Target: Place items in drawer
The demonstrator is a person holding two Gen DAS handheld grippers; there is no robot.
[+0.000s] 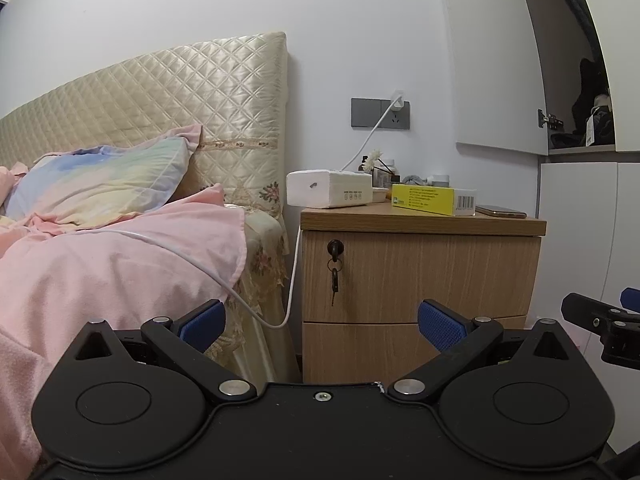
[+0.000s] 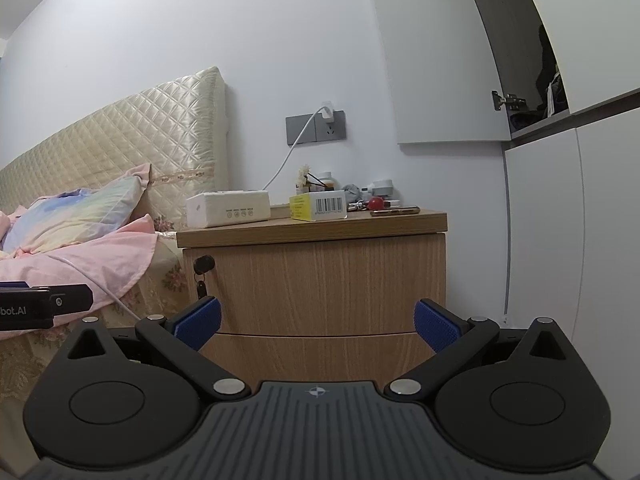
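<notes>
A wooden nightstand (image 1: 420, 276) (image 2: 320, 280) stands beside the bed, both drawers closed. The top drawer (image 1: 432, 272) (image 2: 332, 280) has a lock with keys (image 1: 334, 268) (image 2: 202, 276) hanging from it. On top lie a white tissue pack (image 1: 330, 188) (image 2: 228, 209), a yellow box (image 1: 434, 199) (image 2: 318, 206) and a phone (image 1: 500, 211) (image 2: 395, 211). My left gripper (image 1: 322, 326) is open and empty, some way in front of the nightstand. My right gripper (image 2: 318, 326) is open and empty too, facing the drawer fronts.
The bed with a pink blanket (image 1: 100, 272) and a pillow (image 1: 100, 184) fills the left. A white charging cable (image 1: 294, 280) hangs from the wall socket (image 1: 380, 112) onto the bed. Small bottles, a flower and a red thing (image 2: 375, 202) crowd the nightstand's back. A white wardrobe (image 2: 560, 220) stands right.
</notes>
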